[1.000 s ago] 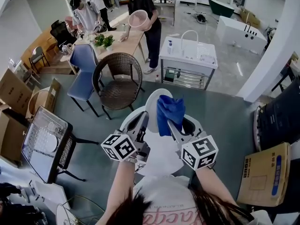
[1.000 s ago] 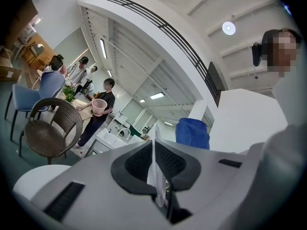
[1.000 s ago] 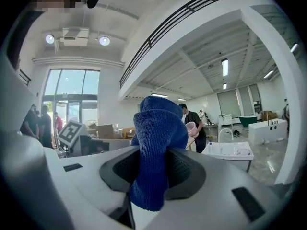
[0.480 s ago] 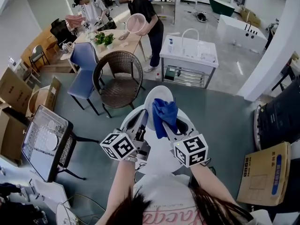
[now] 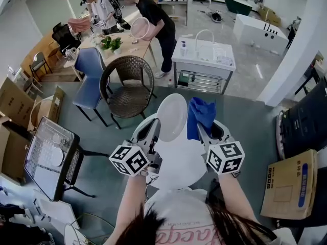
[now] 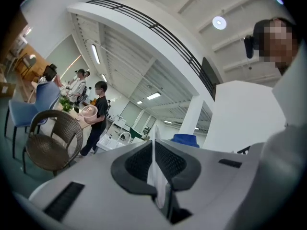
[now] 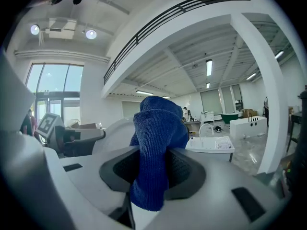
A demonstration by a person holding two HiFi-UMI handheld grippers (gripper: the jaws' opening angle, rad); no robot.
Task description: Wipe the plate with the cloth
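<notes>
Left hand-held gripper (image 5: 156, 130), low centre of the head view: clamped on the lower edge of the white plate (image 5: 172, 117), jaws almost together with only the thin rim between them. Plate upright in mid-air, just above the centre of the frame, open face toward the right. Seen edge-on in the left gripper view, a thin white line between the jaws.

Right hand-held gripper (image 5: 203, 130), just right of the plate: shut on a folded blue cloth (image 5: 200, 115), bunched top standing above the jaws, short end hanging below them in the right gripper view. Cloth just beside the plate's right edge; contact not clear.

Upper half of the head view: wicker chair (image 5: 127, 80), blue chair (image 5: 91, 75), white sink unit (image 5: 204, 60), person in black (image 5: 161, 19) holding a pink basin (image 5: 139, 28). Lower right: cardboard box (image 5: 287, 187) on the floor (image 5: 245, 121)
</notes>
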